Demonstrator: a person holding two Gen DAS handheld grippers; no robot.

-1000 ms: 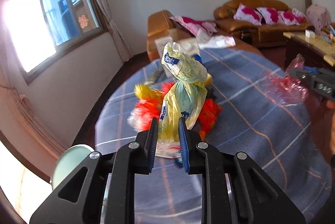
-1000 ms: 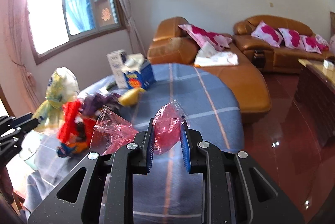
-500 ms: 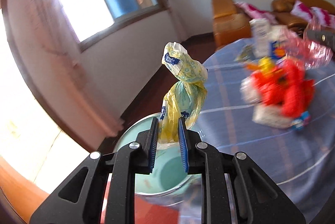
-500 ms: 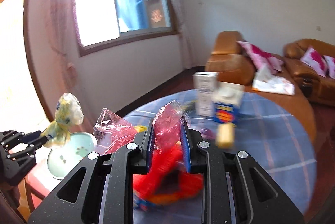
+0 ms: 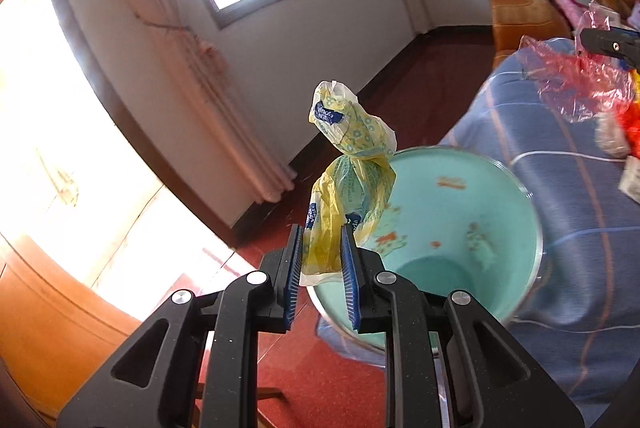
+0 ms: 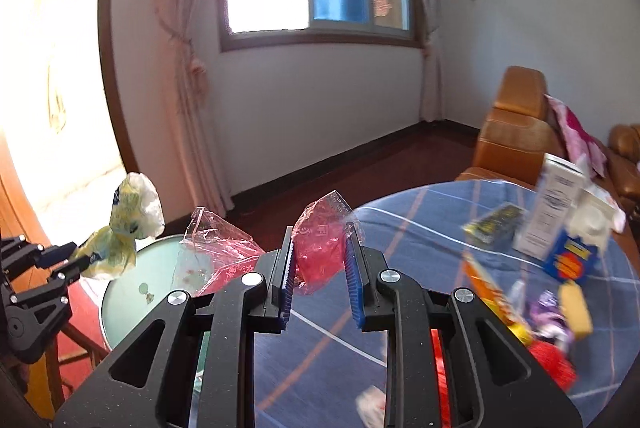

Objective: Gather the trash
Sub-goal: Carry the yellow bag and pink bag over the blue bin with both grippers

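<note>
Left gripper (image 5: 320, 268), fingers clenched on a twisted, crinkled yellow plastic bag (image 5: 352, 163) above the round turquoise bin (image 5: 500, 228). Right gripper (image 6: 320, 276), fingers clenched on crumpled translucent red plastic film (image 6: 320, 248) over the cloth-covered table (image 6: 420, 228).

"Vinda" on the blue label of the yellow bag (image 5: 352, 163)

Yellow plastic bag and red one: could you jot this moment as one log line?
left tool: shut on crumpled yellow plastic bag, at teal bin | right tool: shut on red plastic bag, above blue tablecloth
</note>
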